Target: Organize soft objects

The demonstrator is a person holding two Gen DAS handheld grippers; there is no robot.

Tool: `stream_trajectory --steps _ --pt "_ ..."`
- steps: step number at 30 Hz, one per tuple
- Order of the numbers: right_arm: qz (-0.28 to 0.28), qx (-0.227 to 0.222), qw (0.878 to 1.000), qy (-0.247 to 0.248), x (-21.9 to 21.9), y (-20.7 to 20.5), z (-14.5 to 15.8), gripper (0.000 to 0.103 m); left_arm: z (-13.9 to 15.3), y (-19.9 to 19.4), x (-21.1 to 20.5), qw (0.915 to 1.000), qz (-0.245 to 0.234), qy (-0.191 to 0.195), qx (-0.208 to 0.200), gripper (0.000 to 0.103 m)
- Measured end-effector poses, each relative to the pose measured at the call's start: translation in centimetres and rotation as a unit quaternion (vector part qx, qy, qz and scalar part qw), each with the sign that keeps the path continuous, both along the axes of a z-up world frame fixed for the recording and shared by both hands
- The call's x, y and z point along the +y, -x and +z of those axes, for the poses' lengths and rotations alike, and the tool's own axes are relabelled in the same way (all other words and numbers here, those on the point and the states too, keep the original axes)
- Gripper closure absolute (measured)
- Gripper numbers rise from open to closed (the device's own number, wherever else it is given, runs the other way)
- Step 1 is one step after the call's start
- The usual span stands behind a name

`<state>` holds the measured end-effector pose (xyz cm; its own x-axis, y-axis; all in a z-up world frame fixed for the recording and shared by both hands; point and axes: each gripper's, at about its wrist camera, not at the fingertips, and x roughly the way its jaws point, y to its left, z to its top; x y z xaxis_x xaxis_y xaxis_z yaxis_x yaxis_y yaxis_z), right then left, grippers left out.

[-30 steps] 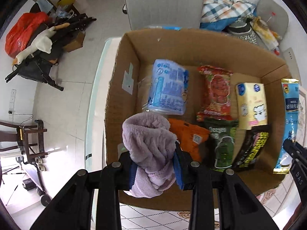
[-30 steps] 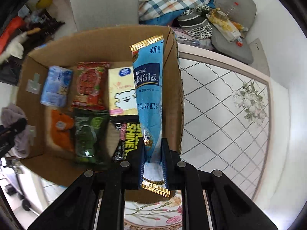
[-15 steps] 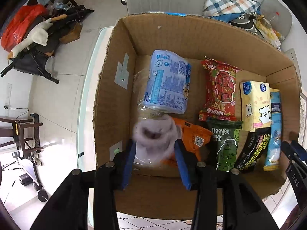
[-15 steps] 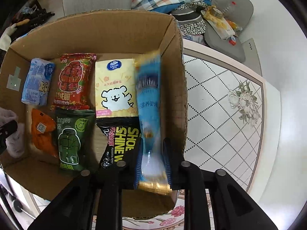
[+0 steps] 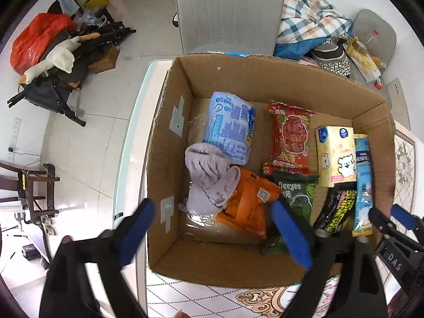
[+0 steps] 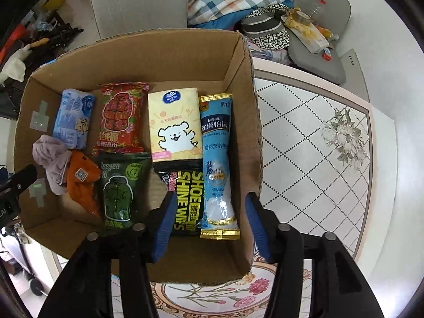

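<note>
A cardboard box (image 5: 265,84) (image 6: 148,53) holds several soft packs. A lilac fleece cloth (image 5: 209,179) (image 6: 51,161) lies at its left side, partly on an orange pack (image 5: 246,204) (image 6: 79,182). A long blue Nestle sachet (image 6: 217,164) (image 5: 363,182) lies along the right wall. My left gripper (image 5: 214,230) is open and empty above the box's near left corner. My right gripper (image 6: 209,222) is open and empty over the sachet's near end.
Also in the box: a pale blue pack (image 5: 230,129), a red pack (image 6: 120,116), a yellow tissue pack (image 6: 173,127), a green pack (image 6: 119,188) and a black pack (image 6: 189,201). A grey chair (image 5: 228,13) stands behind the box. The patterned tabletop (image 6: 312,145) extends right.
Both grippers have opened. The lilac cloth dropped from the left gripper into the box's left side. The blue sachet left the right gripper and now lies flat along the right wall.
</note>
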<state>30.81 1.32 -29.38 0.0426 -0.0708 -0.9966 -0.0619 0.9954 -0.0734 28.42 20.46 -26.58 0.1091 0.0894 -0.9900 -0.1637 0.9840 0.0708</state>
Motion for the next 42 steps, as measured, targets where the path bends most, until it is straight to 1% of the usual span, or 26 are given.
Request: stream_trajectory --steps 1,2,3,5,7,8,9,10,11,16,21,24,27,29,32,33,38,42 --pt "-0.001 0.003 1.000 -0.010 -0.1 0.3 0.0 0.044 0.2 0.2 -0.1 1.0000 0.000 0.001 -0.004 0.003" --pt "-0.002 0.005 1.000 -0.015 -0.2 0.5 0.1 0.040 0.5 0.6 -0.2 1.0000 0.000 0.000 -0.009 0.003" --pt "-0.003 0.005 1.000 -0.023 -0.2 0.9 0.2 0.034 0.6 0.9 -0.3 0.9999 0.000 0.001 -0.012 0.003" --pt "-0.002 0.001 0.999 -0.039 -0.3 1.7 0.5 0.025 1.0 1.8 -0.7 0.9998 -0.001 0.005 -0.020 0.003" --pt "-0.004 -0.005 0.998 -0.056 -0.7 2.6 0.9 0.024 1.4 2.7 -1.0 0.9996 -0.003 0.010 -0.026 0.003" --pt "-0.007 -0.007 0.998 -0.064 -0.8 3.0 1.0 0.020 1.6 3.2 -1.2 0.9995 -0.003 0.011 -0.029 0.003" --pt "-0.011 -0.009 0.997 -0.072 -1.0 3.5 1.3 0.008 1.8 3.8 -1.4 0.9994 -0.004 0.011 -0.034 0.002" --pt "-0.014 -0.013 0.997 -0.078 -1.3 4.0 1.5 0.004 2.0 4.2 -1.6 0.9993 -0.005 0.012 -0.036 0.002" --pt "-0.015 -0.017 0.996 -0.081 -1.4 4.4 1.8 0.003 2.1 4.5 -1.8 0.9992 -0.005 0.014 -0.038 0.002" --pt "-0.022 -0.033 0.995 -0.089 -2.4 6.4 3.0 0.002 3.4 6.4 -2.6 0.9981 -0.011 0.011 -0.060 0.002" --pt "-0.021 -0.041 0.995 -0.091 -2.8 7.6 3.9 0.001 4.2 7.4 -3.1 0.9974 -0.006 0.020 -0.069 0.002" --pt "-0.023 -0.046 0.994 -0.094 -3.0 8.1 4.5 0.001 5.4 7.9 -3.4 0.9965 -0.008 0.021 -0.080 0.002" --pt "-0.024 -0.053 0.993 -0.101 -3.3 8.6 5.8 0.001 7.0 8.8 -3.9 0.9952 -0.007 0.025 -0.095 0.002" --pt "-0.023 -0.068 0.992 -0.105 -3.5 9.3 7.3 0.001 8.9 9.7 -4.5 0.9940 -0.011 0.024 -0.107 0.002" --pt "-0.023 -0.089 0.989 -0.117 -4.1 10.8 10.2 0.001 12.2 11.5 -5.4 0.9907 -0.020 0.023 -0.132 0.002" --pt "-0.022 -0.101 0.987 -0.120 -4.4 11.6 11.8 0.001 12.9 12.0 -5.6 0.9899 -0.023 0.022 -0.138 0.002" --pt "-0.019 -0.145 0.982 -0.124 -5.5 14.9 17.5 0.001 18.2 15.4 -7.1 0.9845 -0.035 0.015 -0.171 0.002" --pt "-0.020 -0.181 0.976 -0.118 -6.5 17.6 21.8 0.001 21.1 17.4 -7.6 0.9820 -0.035 0.028 -0.183 0.002"
